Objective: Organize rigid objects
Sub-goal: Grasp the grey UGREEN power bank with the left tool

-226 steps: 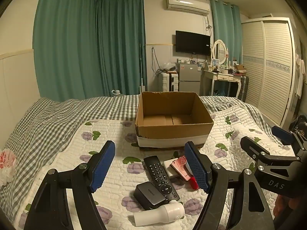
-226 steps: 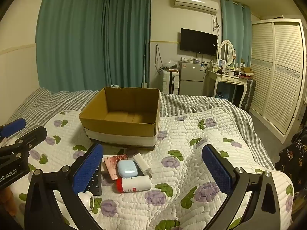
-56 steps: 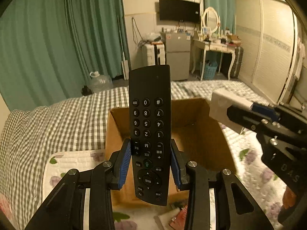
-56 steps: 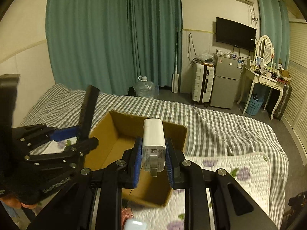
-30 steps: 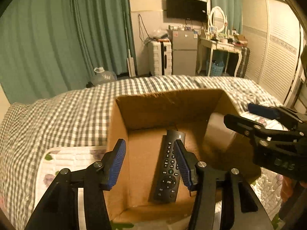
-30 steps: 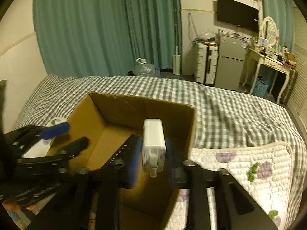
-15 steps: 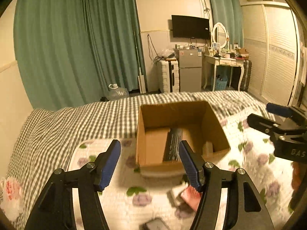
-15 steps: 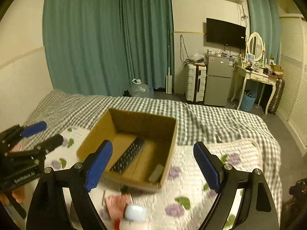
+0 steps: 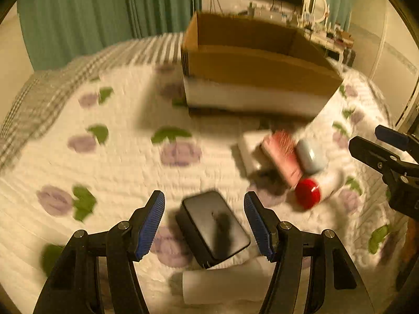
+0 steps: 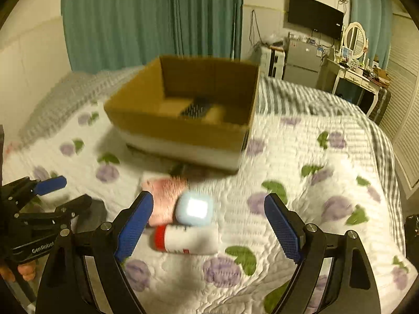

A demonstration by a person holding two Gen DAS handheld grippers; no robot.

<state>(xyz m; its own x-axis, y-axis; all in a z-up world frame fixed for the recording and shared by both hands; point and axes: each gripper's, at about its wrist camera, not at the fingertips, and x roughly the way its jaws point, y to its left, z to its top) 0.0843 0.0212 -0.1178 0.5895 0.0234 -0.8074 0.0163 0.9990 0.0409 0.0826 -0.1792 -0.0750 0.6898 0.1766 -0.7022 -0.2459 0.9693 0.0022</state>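
Observation:
My left gripper [image 9: 207, 225] is open, its jaws on either side of a black box [image 9: 213, 227] lying on the quilt, with a white bottle [image 9: 225, 282] below it. My right gripper [image 10: 209, 225] is open above a pale blue case [image 10: 194, 208], a pink card [image 10: 165, 196] and a white bottle with a red cap [image 10: 187, 239]. The cardboard box [image 10: 183, 128] stands behind them with the black remote [image 10: 196, 110] inside. The same box [image 9: 251, 78] shows in the left wrist view.
The bed's quilt [image 10: 301, 183] spreads right of the objects. A wardrobe [image 10: 403, 104] and a dresser [image 10: 351, 78] stand past the bed's right side. Green curtains [image 10: 146, 21] hang behind. The views are blurred by motion.
Both grippers have dropped from high above the box down to the loose objects on the quilt in front of it. Both remain open and empty.

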